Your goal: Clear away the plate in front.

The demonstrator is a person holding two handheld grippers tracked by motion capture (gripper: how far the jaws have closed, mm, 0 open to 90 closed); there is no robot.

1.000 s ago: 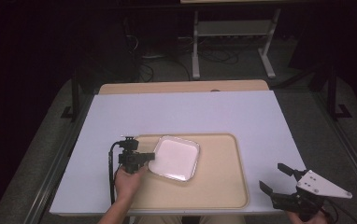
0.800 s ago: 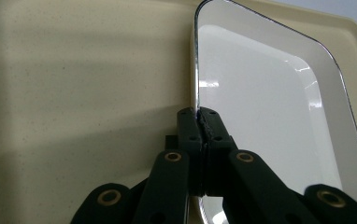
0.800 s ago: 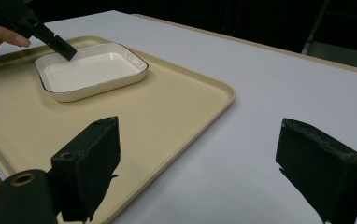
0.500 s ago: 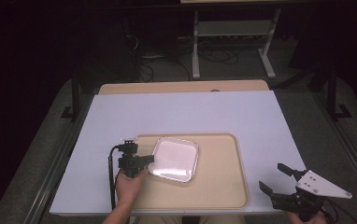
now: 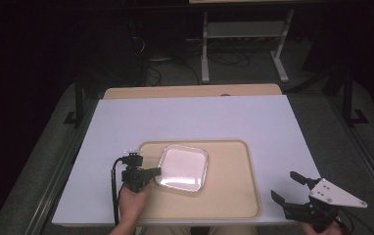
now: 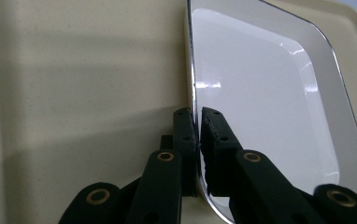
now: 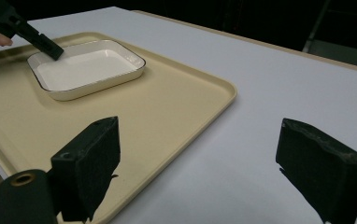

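A shallow white square dish with a dark rim lies on the beige tray, left of its middle. My left gripper reaches it from the left. In the left gripper view its jaws stand either side of the dish rim, with the gripper pads almost together. They have just been opening, and a thin gap shows beside the rim. My right gripper hovers wide open over the white table by the tray's near right corner, with nothing between its jaws. The dish and the left gripper also show far off there.
The tray has a raised lip and sits on a white board that covers the table. Beyond the far edge, a metal stand and cables rest on a dark floor.
The left hand and its gripper have slid a little toward the near edge. The dish has scarcely shifted. The right gripper has stayed put.
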